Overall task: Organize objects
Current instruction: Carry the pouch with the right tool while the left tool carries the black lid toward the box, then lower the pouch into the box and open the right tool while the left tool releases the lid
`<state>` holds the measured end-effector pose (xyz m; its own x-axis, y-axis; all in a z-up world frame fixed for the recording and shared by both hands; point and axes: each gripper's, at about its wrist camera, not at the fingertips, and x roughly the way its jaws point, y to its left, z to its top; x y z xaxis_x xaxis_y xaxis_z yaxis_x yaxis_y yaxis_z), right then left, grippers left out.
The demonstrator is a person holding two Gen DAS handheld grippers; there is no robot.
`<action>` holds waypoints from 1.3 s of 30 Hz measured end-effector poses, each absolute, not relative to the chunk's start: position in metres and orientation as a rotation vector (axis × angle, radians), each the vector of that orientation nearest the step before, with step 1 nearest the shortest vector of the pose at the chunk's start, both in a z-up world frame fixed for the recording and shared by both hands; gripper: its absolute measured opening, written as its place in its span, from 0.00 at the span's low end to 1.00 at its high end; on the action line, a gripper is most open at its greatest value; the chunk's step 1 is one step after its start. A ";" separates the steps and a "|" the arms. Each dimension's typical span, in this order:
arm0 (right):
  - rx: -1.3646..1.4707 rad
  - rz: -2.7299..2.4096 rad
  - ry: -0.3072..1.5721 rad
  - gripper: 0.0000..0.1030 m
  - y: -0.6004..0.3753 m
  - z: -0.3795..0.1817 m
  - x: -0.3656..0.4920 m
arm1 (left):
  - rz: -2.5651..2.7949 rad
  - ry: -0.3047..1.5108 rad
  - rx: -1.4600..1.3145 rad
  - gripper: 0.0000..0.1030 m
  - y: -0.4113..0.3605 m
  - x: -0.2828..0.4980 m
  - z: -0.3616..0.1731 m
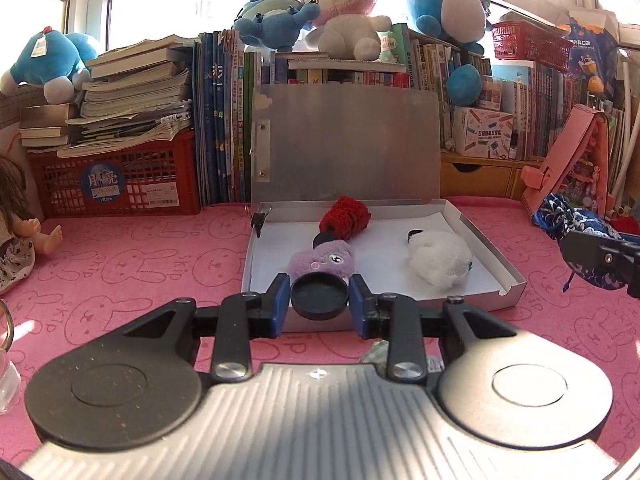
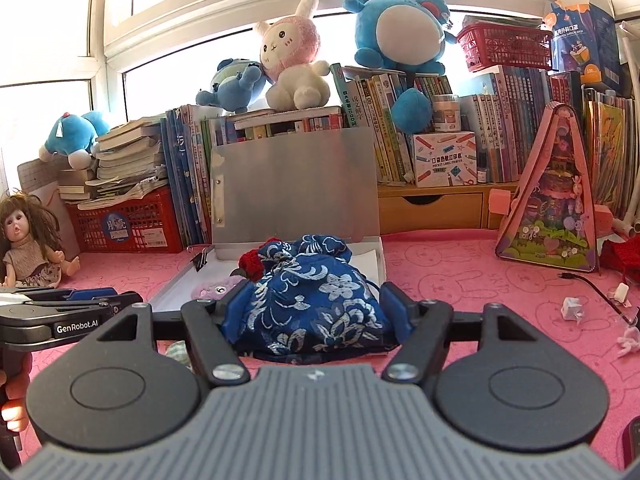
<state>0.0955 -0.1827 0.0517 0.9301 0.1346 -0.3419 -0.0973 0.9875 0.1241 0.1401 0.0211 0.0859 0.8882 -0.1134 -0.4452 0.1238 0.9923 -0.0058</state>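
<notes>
The left gripper (image 1: 319, 295) is clamping a round black plastic lid (image 1: 319, 295) before the open silver metal box (image 1: 492, 246); the right gripper (image 2: 310, 308) is clamping a blue floral drawstring fabric pouch (image 2: 316, 300), which is blocking its view of the box interior; a red knitted piece (image 1: 347, 216), a purple plush toy (image 1: 324, 258) and a white plush toy (image 1: 440, 258) are lying inside the box; a black binder clip (image 1: 259, 218) is sitting at its rear left corner; a pink bunny-print tablecloth (image 1: 120, 272) is covering the surface.

Both wrist views low over pink mat (image 1: 120, 280), facing bookshelf, sharing open metal box (image 1: 480, 248) close ahead
</notes>
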 end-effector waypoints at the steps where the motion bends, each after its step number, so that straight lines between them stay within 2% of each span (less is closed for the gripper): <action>1: 0.109 0.122 0.359 0.68 -0.182 0.052 0.100 | -0.123 0.462 0.025 0.36 0.020 0.145 0.087; 29: 0.207 0.265 0.420 0.69 -0.137 0.052 0.215 | -0.063 0.496 0.004 0.36 0.023 0.233 0.073; 39: 0.233 0.286 0.438 0.69 -0.139 0.023 0.242 | -0.054 0.520 0.029 0.36 0.022 0.258 0.055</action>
